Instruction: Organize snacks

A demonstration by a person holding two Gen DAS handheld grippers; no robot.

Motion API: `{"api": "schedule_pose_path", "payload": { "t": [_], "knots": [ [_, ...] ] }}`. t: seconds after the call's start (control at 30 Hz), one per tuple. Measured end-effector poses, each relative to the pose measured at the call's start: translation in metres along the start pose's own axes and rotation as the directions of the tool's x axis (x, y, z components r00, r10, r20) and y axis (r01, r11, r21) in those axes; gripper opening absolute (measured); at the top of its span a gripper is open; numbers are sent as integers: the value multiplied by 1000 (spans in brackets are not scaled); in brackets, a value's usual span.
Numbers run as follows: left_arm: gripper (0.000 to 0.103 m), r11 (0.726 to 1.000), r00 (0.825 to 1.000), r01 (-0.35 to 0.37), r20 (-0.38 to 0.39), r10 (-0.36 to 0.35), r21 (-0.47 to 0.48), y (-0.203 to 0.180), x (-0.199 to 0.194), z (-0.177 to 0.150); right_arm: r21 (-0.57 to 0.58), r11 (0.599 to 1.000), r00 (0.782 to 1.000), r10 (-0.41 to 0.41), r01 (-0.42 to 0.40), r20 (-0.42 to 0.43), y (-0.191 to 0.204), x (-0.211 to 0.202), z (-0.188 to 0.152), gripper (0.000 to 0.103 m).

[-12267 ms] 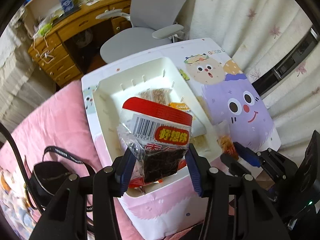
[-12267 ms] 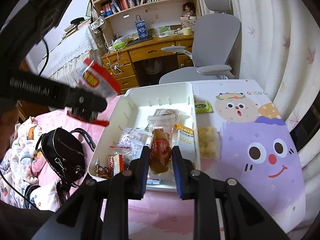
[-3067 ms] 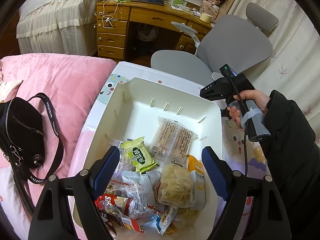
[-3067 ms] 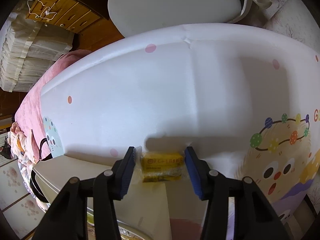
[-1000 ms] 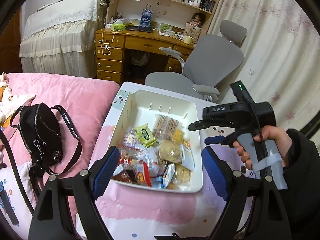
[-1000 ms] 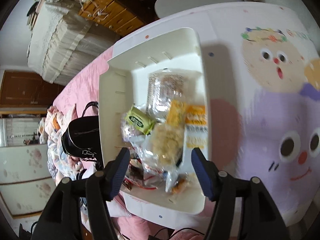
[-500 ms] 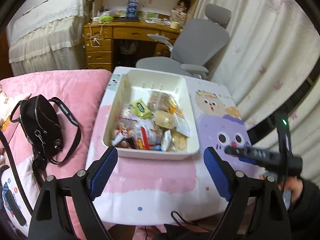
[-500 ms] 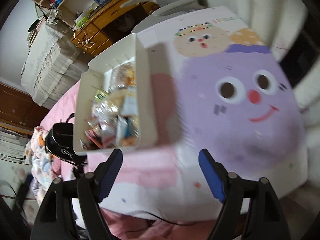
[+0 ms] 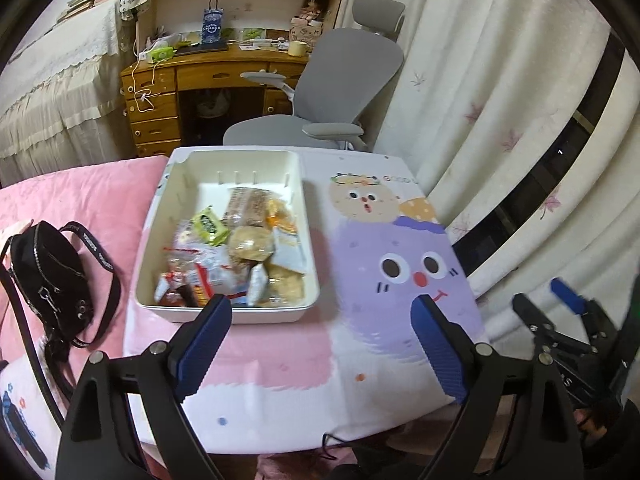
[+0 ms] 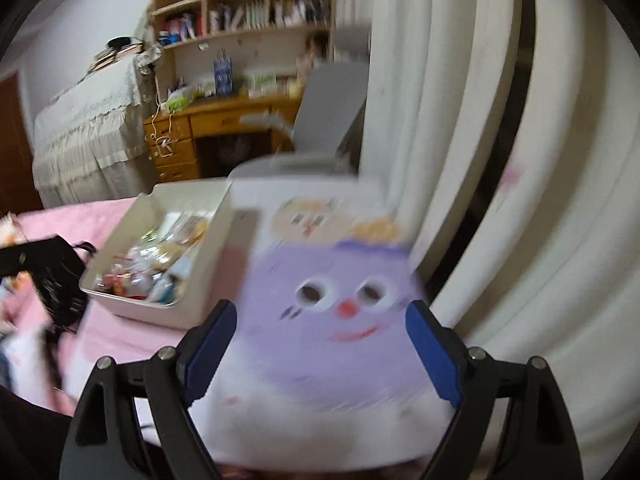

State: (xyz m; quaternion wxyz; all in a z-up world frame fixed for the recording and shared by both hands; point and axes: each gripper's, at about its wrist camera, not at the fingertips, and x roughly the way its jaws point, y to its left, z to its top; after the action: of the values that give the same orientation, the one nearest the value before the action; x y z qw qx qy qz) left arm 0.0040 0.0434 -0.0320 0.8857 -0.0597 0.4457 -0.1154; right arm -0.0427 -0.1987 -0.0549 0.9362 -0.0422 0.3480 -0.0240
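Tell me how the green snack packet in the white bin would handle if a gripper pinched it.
The green snack packet looks small and flat, so probably light. Its glossy wrapper may slip and crinkle. It lies loosely atop other packets in the white bin, so neighbours might shift.

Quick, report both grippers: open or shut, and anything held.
Left gripper: jaws opening, wide apart, nothing between them.
Right gripper: jaws opening, wide apart, nothing between them.
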Motion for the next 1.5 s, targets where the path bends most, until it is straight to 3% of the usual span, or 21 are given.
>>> {"api": "schedule_pose_path", "payload": {
  "t": [0.1,0.23,0.37,0.63,0.8,0.97,1.07,1.23,1.5],
  "knots": [
    [90,1000,1000,-5,5,5,-13,-18,0,-1,-47,998,999,42,-41,34,-16,-16,4,87],
    [91,999,999,-34,18,34,-9,-42,-8,-3,8,985,985,175,-174,-15,-32,-30,10,88],
    [93,998,998,-56,24,56,-1,-61,-22,-7,117,945,948,312,-304,-62,-41,-41,14,88],
    [101,989,989,-145,20,145,26,-85,-47,-21,258,892,874,429,-371,-228,-37,-41,11,89],
    [102,975,974,-223,41,223,-1,-87,-58,-25,178,929,903,360,-324,-234,-24,-55,3,91],
    [102,968,967,-250,41,250,-4,-92,-58,-30,136,937,911,347,-323,-222,-20,-59,0,103],
    [102,964,963,-267,27,267,-8,-96,-54,-34,129,943,921,328,-307,-210,-22,-60,-2,103],
    [102,956,957,-290,8,291,-37,-96,-47,-40,133,939,912,340,-316,-231,-24,-53,-9,103],
    [102,946,946,-322,27,323,-41,-102,-49,-39,130,942,917,331,-308,-222,-30,-50,-7,103]
  ]
}}
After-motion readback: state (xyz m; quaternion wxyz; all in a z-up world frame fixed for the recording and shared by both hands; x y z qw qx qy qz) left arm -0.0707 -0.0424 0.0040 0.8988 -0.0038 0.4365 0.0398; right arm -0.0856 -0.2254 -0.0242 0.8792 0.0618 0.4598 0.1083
